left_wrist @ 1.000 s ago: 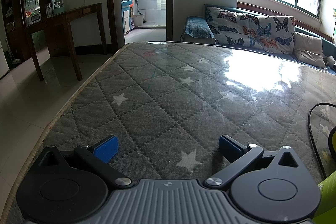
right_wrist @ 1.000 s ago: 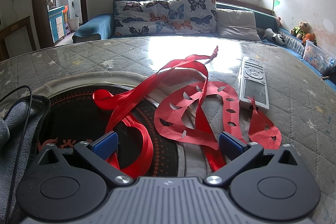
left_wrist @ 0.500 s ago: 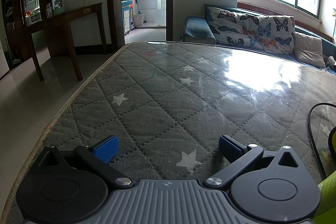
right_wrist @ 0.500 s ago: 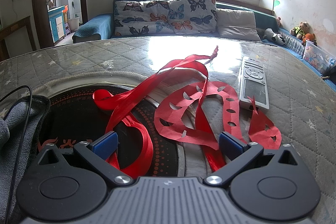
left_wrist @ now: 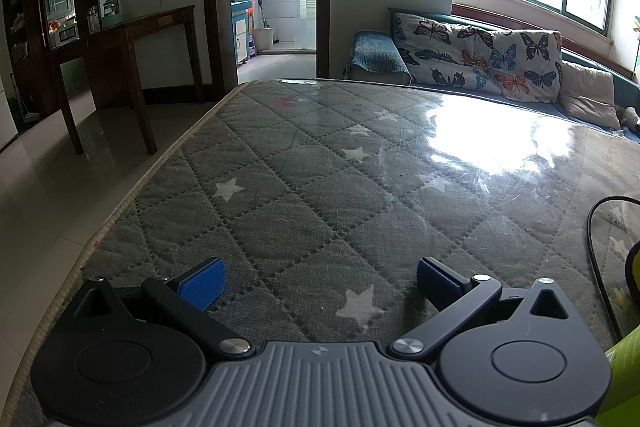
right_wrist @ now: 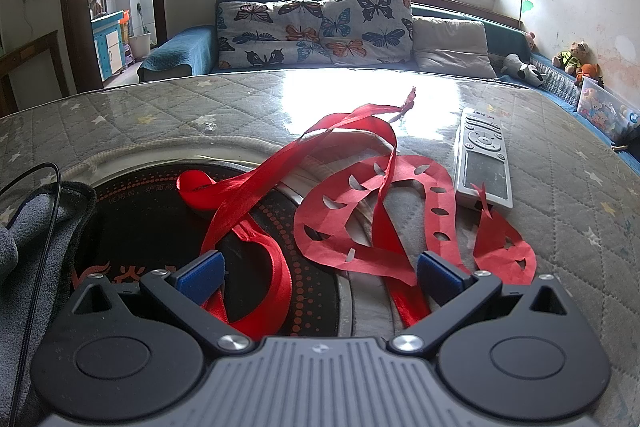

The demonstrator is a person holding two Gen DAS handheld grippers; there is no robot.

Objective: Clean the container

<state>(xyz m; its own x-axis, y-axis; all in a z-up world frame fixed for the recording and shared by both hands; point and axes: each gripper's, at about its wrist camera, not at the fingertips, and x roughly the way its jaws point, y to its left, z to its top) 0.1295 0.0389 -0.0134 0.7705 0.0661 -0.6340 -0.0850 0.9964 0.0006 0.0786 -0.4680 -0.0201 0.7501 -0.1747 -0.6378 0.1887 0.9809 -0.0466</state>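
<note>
Not started: my right gripper [right_wrist: 318,273] and left gripper [left_wrist: 318,277] both spread, empty; next I'd pinch the red ribbon [right_wrist: 256,195] off the black dish [right_wrist: 152,211].

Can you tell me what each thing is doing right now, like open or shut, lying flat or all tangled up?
left tool: open, empty, over the quilted table cover.
right tool: open, empty, above the ribbon.
red ribbon: loose, looped across the round black cooktop.
red paper cutout: lying flat, partly over the cooktop's rim.
remote control: flat, face up.
grey cloth: crumpled at the cooktop's left edge.
</note>
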